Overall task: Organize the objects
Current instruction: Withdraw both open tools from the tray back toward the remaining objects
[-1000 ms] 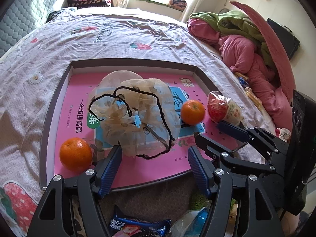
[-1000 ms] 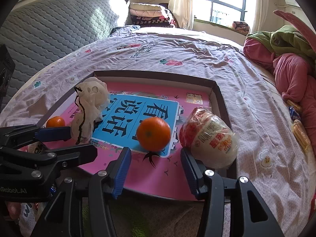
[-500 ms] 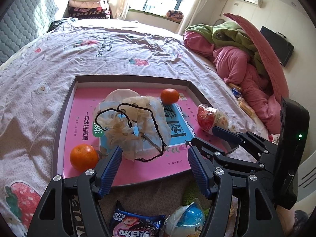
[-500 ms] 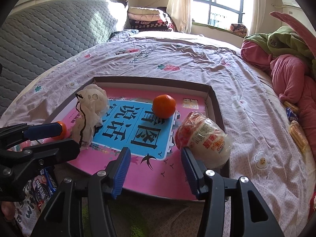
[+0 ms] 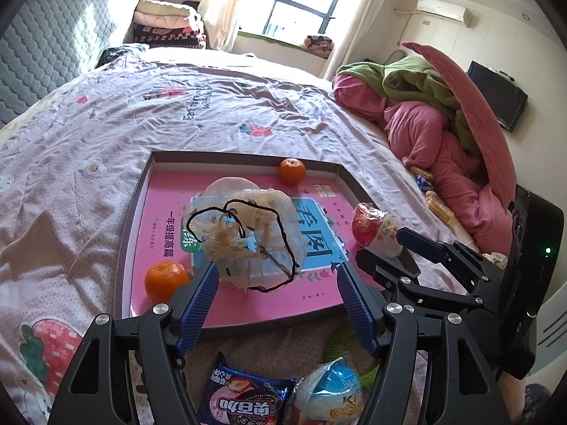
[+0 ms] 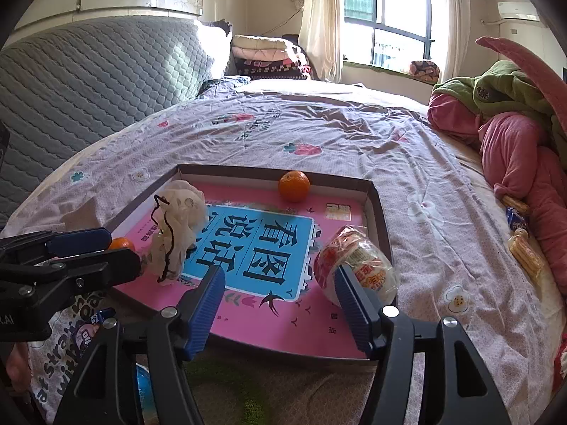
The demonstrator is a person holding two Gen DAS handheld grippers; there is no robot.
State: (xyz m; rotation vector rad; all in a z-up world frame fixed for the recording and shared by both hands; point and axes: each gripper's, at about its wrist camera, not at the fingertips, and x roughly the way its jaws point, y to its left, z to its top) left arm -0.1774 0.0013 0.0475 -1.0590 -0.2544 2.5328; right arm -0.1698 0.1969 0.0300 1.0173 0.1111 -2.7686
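Across the lower half of both frames my two claws tilt down toward the shallow tray (image 5: 136,212) lying on the bedspread (image 5: 88,134). My left gripper (image 5: 276,285) stands wide open with nothing between its blue pads; the crumpled drawstring mesh bag (image 5: 248,237) sits just beyond its tips at frame centre, untouched. My right gripper (image 6: 280,292) has just been opening its jaws and grips nothing; the wrapped red-and-white snack (image 6: 358,265) lies right beside its right pad at the tray's right wall, and whether they touch I cannot tell.

One tangerine (image 5: 291,171) rests against the tray's far rim, upper centre of the frame. A second tangerine (image 5: 166,279) sits near the tray's left edge, just beside my left pad. Pink printed floor lies bare along the near rim and between bag and far tangerine. Below the tray, at the bottom of the left view, lie a blue cookie packet (image 5: 244,402) and a round blue-topped packet (image 5: 329,389).
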